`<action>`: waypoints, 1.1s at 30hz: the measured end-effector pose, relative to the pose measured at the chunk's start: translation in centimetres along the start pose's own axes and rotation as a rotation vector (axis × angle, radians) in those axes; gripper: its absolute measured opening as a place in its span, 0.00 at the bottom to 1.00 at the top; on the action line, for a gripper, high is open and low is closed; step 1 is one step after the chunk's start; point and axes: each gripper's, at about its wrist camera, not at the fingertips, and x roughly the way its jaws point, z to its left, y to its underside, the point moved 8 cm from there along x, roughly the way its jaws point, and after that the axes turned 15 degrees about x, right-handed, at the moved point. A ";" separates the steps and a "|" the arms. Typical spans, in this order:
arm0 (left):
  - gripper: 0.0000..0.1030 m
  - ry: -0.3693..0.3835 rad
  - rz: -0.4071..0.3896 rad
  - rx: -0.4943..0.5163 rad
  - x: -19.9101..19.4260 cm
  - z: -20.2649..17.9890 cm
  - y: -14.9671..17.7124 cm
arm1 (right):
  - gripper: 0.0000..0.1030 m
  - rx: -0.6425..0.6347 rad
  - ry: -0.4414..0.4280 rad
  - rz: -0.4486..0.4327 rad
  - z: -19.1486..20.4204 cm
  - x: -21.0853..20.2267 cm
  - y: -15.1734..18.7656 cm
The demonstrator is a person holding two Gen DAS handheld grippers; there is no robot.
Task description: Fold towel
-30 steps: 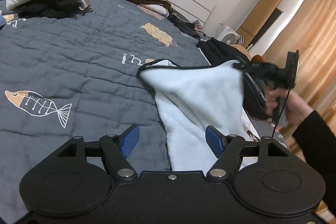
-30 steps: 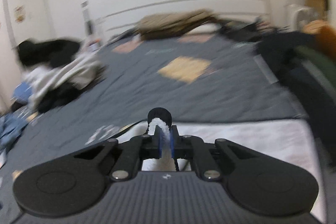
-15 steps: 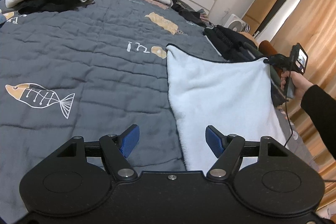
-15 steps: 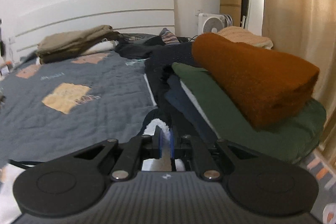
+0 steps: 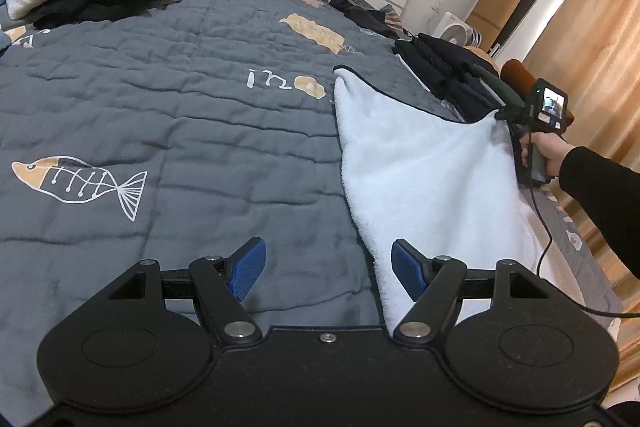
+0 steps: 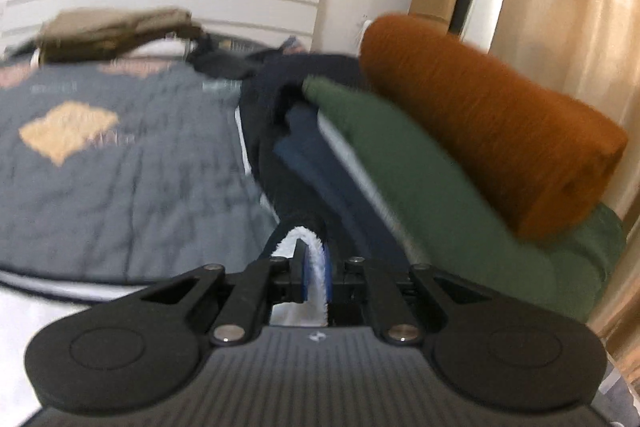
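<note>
while the right gripper pinched its far corner, jaws just easing apart, the white dark-edged towel lay stretched at the bed's right edge; left gripper wide, empty.

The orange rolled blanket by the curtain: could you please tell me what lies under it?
The orange rolled blanket rests on a folded green garment, with dark navy clothes stacked lower beside it. What supports the stack underneath is covered.

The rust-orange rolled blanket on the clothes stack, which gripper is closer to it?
Right. The right gripper, pinching the white towel, sits just short of the orange roll; the left gripper hangs open far across the bed.
</note>
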 end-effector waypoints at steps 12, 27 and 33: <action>0.67 0.023 -0.025 0.005 -0.5 -0.7 -0.5 | 0.41 0.189 -0.275 0.223 0.8 -9.2 2.1; 0.67 0.115 -0.001 0.071 -0.2 -5.9 0.7 | 0.42 0.210 -0.295 0.341 -8.5 -28.7 12.7; 0.67 0.141 0.005 0.143 -0.7 -8.7 1.7 | 0.42 0.233 -0.185 0.410 -16.7 -32.1 17.7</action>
